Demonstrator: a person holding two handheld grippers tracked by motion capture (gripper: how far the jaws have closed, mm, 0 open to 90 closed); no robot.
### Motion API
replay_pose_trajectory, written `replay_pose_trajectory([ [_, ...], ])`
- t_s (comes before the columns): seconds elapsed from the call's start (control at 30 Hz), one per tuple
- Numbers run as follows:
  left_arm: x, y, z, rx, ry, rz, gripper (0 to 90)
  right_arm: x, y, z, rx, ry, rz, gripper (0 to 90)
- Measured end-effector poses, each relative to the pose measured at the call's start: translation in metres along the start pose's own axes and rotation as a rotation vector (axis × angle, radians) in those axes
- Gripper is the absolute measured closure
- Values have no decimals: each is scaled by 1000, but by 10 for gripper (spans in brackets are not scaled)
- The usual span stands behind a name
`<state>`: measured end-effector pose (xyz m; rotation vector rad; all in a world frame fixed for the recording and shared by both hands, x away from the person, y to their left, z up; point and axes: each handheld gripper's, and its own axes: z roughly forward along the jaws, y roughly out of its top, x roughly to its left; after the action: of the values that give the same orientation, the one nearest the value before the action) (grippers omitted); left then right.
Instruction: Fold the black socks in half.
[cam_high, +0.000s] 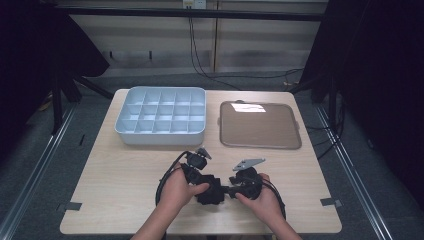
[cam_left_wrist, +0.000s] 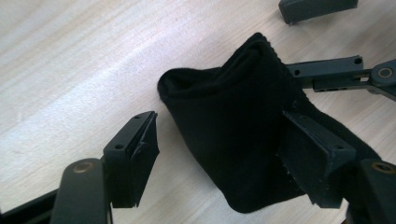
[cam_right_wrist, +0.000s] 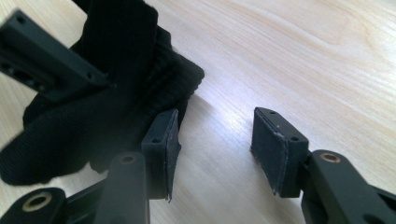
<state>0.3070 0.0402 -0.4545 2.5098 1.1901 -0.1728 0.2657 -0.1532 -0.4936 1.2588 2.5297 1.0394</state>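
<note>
A black sock (cam_left_wrist: 233, 135) lies bunched on the wooden table (cam_left_wrist: 79, 60). The left gripper (cam_left_wrist: 224, 154) stands open around it, right jaw touching the fabric, left jaw apart.

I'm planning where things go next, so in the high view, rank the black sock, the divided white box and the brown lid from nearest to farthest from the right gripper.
From the right gripper:
1. Black sock, right beside it at the near edge of the table, between the two hands.
2. Brown lid, farther back, on the right side.
3. Divided white box, farther back on the left, the most distant.
</note>
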Motion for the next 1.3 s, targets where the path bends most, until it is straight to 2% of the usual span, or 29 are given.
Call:
replay_pose_trajectory([
  [0.13,-2,1,4,5,-4,3,271,4,1,2,-5,-21,-7,518],
  [0.23,-4,1,9,4,-7,-11,262,5,1,3,-3,-24,-16,528],
  [0.4,-6,3,12,5,-11,7,279,2,0,2,-14,-19,-7,524],
  [0.43,-7,3,12,4,-8,15,281,0,0,1,-10,-25,-9,457],
  [0.47,-7,3,12,4,-8,15,281,0,0,1,-10,-25,-9,457],
  [0.5,-7,2,13,-3,-8,12,283,-3,-1,-1,-22,-40,-5,406],
  [0.6,-6,1,13,-1,-11,11,292,-7,-4,-4,-42,-56,-19,361],
  [0.63,-6,1,13,1,-16,13,298,-12,-6,-7,-57,-81,-21,340],
  [0.73,-7,1,13,10,-24,26,364,-17,-8,-10,-51,-99,-17,331],
  [0.77,-9,2,13,11,-17,31,371,-20,-10,-11,-46,-120,-16,326],
  [0.83,-11,3,13,17,-6,53,381,-21,-11,-11,-49,-119,-22,324],
  [0.97,-12,4,13,26,-27,54,464,-23,-14,-11,-42,-145,-33,301],
  [1.3,-19,6,11,49,-2,105,599,-25,-17,-9,-43,-174,-39,247],
])
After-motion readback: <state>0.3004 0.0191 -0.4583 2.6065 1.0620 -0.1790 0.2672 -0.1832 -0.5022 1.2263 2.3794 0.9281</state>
